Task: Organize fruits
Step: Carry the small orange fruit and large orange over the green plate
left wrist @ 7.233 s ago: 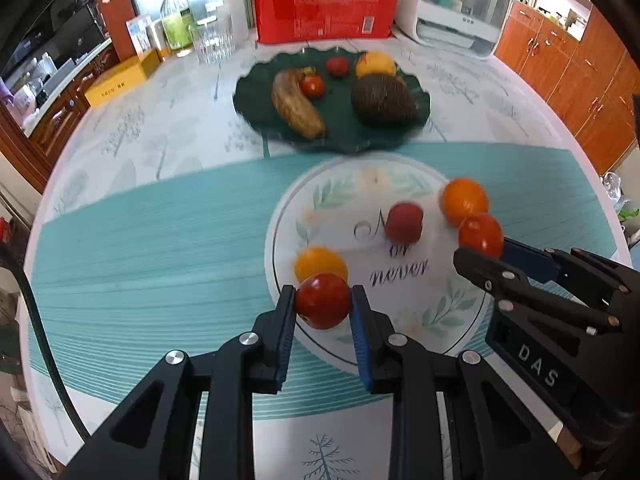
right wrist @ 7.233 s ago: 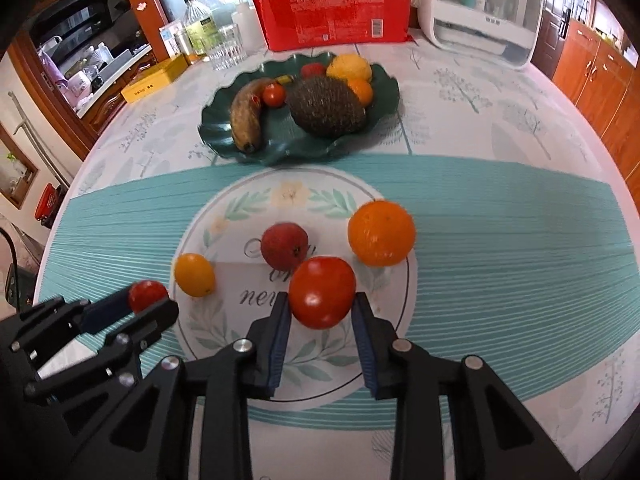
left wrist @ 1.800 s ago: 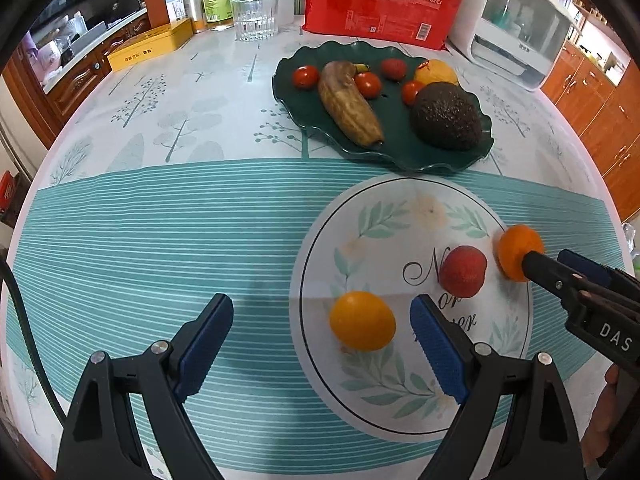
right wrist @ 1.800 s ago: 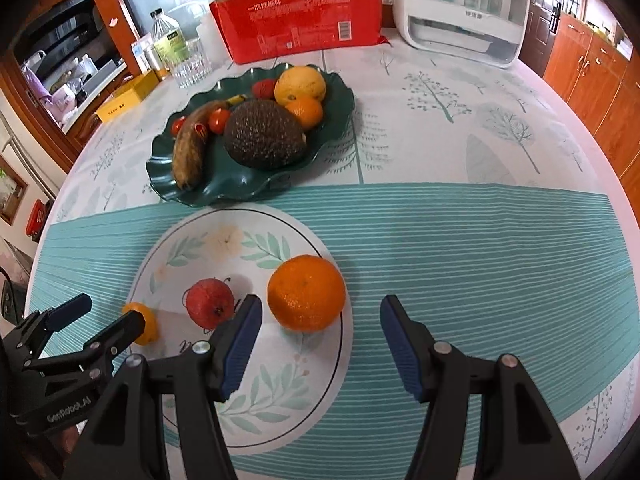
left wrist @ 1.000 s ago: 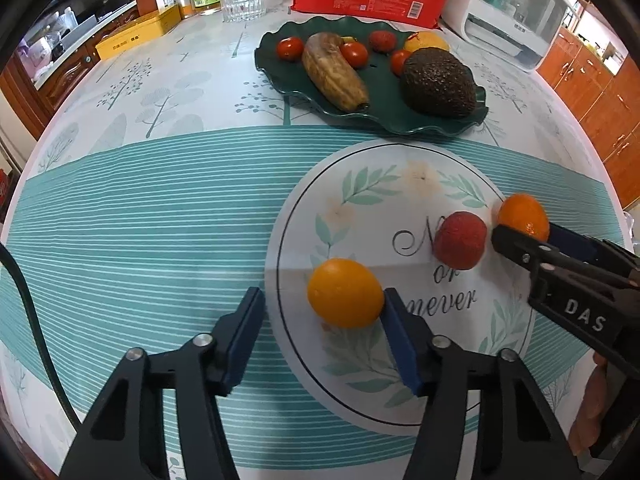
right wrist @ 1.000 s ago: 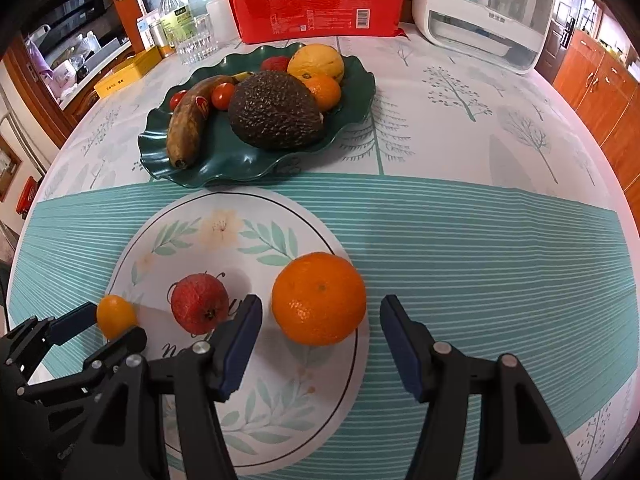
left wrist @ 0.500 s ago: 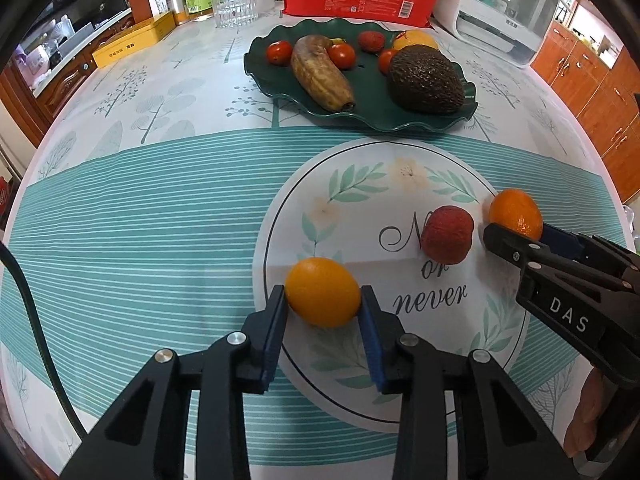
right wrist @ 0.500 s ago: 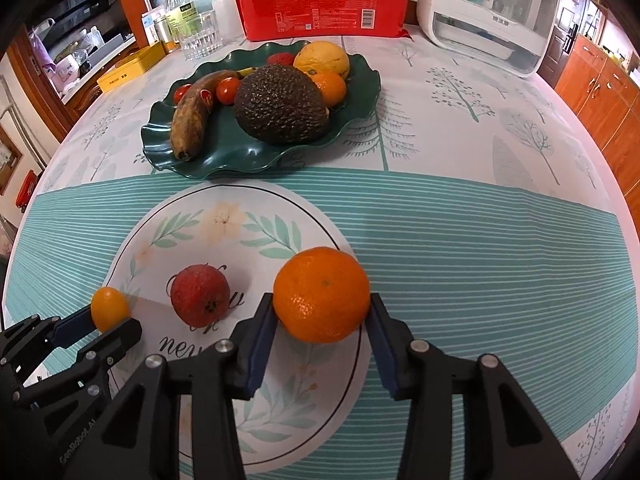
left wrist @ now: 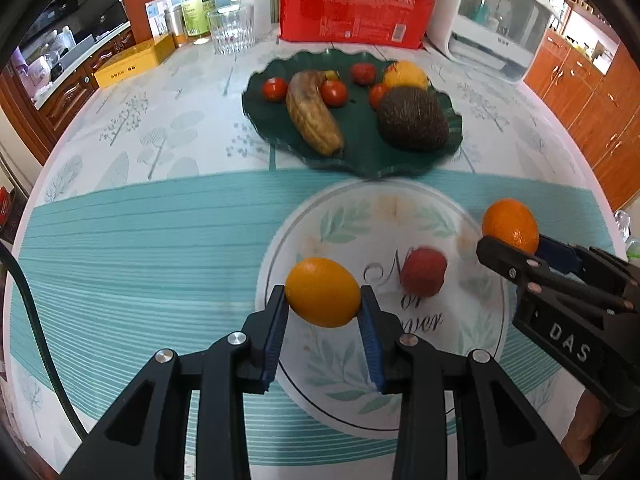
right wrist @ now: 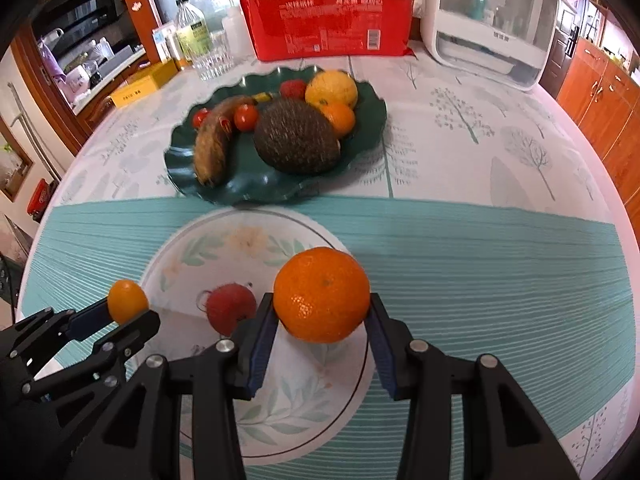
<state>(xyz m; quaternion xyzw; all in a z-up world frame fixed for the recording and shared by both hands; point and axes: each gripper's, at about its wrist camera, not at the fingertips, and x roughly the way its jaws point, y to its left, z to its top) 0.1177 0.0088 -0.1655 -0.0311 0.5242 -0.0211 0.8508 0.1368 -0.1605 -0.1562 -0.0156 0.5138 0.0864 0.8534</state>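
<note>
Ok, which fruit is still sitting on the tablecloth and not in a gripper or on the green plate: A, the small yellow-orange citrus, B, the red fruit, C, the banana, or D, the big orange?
B: the red fruit lies loose on the printed circle, while the left gripper and right gripper each hold a citrus.

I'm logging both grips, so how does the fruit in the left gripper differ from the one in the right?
The small yellow-orange fruit in the left gripper is oval and smooth; the orange in the right gripper is rounder, bigger, deeper orange and dimpled. Both sit pinched between blue-padded jaws, over the round printed mat.
</note>
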